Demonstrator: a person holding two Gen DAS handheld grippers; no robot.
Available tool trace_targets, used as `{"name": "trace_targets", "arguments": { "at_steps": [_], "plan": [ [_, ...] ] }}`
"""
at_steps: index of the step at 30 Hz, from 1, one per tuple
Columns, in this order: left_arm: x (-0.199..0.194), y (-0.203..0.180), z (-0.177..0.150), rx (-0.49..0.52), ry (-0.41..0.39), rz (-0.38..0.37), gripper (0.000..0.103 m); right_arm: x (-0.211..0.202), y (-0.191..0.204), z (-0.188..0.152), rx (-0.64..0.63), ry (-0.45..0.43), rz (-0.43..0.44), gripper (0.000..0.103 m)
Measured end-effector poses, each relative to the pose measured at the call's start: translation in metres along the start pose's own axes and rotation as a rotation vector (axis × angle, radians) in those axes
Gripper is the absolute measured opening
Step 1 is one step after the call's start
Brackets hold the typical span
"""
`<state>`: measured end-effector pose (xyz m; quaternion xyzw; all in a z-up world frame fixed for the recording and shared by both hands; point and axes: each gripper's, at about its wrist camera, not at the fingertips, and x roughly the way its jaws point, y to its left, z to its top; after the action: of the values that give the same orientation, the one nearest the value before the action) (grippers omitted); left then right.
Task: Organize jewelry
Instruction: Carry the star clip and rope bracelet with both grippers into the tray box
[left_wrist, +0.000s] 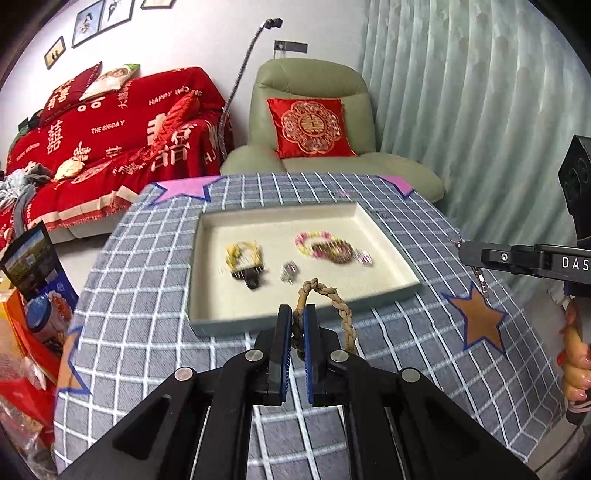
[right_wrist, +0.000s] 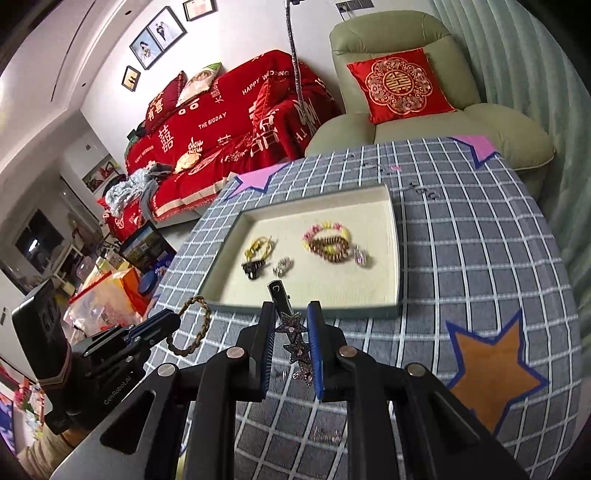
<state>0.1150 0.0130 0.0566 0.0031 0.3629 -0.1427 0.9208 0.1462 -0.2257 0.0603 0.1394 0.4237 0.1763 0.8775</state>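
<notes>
- Your left gripper (left_wrist: 298, 317) has its jaws clamped narrow on the braided bracelet (left_wrist: 334, 299); the loop stands up ahead of the jaws and droops to their right, just short of the tray (left_wrist: 207, 325)'s near wall.
- Lift that loop clear of the wall before going forward, or the braid will likely catch on the rim.
- Ahead of the left jaws, the tray already holds a yellow bracelet with a dark clip (left_wrist: 245, 260), a small silver piece (left_wrist: 289, 272) and, further right, the beaded bracelets (left_wrist: 325, 245). Aim for the bare floor nearest you, I'd say, so nothing gets buried.
- Your right gripper (right_wrist: 291, 325) holds the star hair clip (right_wrist: 291, 334) between jaws set moderately apart; the clip runs lengthwise along them, its metal tip pointing at the tray's near wall.
- Keep the two grippers apart on the way in and let go low, so each piece lies flat.
- Small silvery pieces (right_wrist: 325, 435) lie on the bench (right_wrist: 498, 258) beneath the right jaws, still to collect.
</notes>
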Motion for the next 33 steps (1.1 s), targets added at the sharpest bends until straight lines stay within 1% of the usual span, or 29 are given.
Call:
{"name": "trace_targets", "arguments": {
  "at_steps": [3,7,10,13,22,27,33],
  "plan": [
    [0.004,0.007,0.014,-0.015,-0.018,0.014,0.016,0.005,0.001,0.013,0.001,-0.004,0.001,0.019],
    [0.018,0.017,0.032,-0.035,-0.032,0.033,0.016,0.016,-0.001,0.039,0.002,-0.018,-0.007,0.019],
    [0.032,0.022,0.039,-0.042,-0.027,0.048,0.016,0.03,-0.002,0.053,0.001,-0.016,-0.021,0.019],
    [0.045,0.026,0.043,-0.053,-0.015,0.059,0.016,0.045,-0.006,0.06,0.01,-0.003,-0.031,0.019],
    [0.088,0.028,0.042,-0.043,0.041,0.083,0.016,0.1,-0.029,0.058,0.048,0.083,-0.06,0.019],
    [0.107,0.029,0.039,-0.038,0.068,0.093,0.016,0.122,-0.039,0.052,0.056,0.119,-0.079,0.019],
    [0.127,0.03,0.033,-0.033,0.102,0.108,0.016,0.141,-0.039,0.045,0.034,0.148,-0.104,0.019]
  ]
}}
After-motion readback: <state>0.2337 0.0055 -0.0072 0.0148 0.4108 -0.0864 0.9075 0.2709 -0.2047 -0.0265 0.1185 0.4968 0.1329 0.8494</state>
